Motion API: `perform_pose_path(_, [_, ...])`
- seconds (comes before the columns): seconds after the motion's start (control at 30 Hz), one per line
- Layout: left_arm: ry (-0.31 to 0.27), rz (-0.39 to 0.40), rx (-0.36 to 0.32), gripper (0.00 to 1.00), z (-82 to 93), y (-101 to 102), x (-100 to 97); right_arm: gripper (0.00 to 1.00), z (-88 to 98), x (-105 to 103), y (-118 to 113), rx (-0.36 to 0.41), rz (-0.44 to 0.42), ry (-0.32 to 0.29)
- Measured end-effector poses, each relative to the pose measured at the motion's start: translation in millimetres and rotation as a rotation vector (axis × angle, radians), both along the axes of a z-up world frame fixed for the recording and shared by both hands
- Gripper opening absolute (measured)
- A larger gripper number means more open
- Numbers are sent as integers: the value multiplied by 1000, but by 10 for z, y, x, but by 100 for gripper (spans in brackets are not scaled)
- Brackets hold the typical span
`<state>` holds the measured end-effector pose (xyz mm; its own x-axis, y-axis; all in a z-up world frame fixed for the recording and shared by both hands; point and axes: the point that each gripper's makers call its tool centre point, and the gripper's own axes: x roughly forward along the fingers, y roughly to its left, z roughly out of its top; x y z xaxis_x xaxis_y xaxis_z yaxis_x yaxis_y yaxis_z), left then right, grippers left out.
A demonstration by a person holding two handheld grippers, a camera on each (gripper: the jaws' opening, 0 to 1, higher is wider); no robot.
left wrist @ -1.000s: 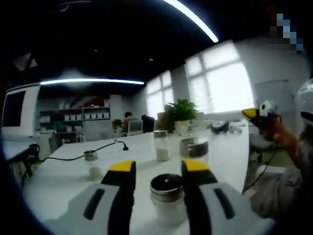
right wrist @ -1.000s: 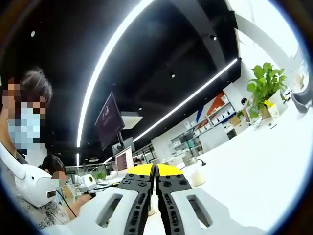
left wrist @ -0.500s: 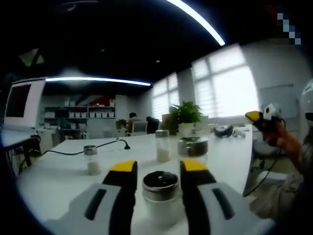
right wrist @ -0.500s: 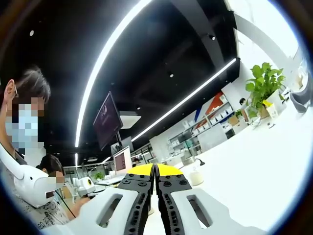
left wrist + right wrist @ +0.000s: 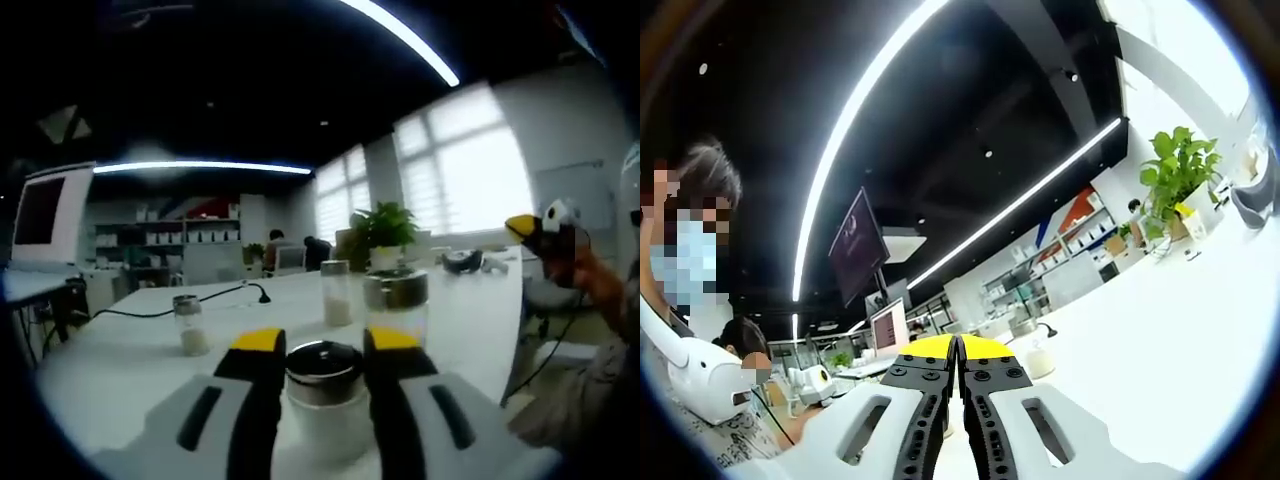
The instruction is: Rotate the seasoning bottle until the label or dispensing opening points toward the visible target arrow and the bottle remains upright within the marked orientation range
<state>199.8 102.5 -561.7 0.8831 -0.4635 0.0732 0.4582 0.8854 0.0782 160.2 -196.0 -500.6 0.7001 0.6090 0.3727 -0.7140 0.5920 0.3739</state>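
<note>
one seasoning bottle [image 5: 325, 390] upright on the desk [image 5: 120, 365], straight ahead between the spread left gripper [image 5: 316, 350] jaws. right gripper [image 5: 957, 347] pressed together, aimed well away.

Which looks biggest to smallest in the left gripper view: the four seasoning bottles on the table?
1. Bottle between the jaws, largest, though it is nearest the camera.
2. Wide-capped bottle behind it.
3 and 4. Tall far bottle and small left bottle look alike; distance makes ranking unsure.
</note>
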Motion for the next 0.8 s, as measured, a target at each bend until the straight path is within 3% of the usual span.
perform_pose_path(0.8, [30,-85,-25,32,-21,20,10,0,-20,6,33,6,3,7])
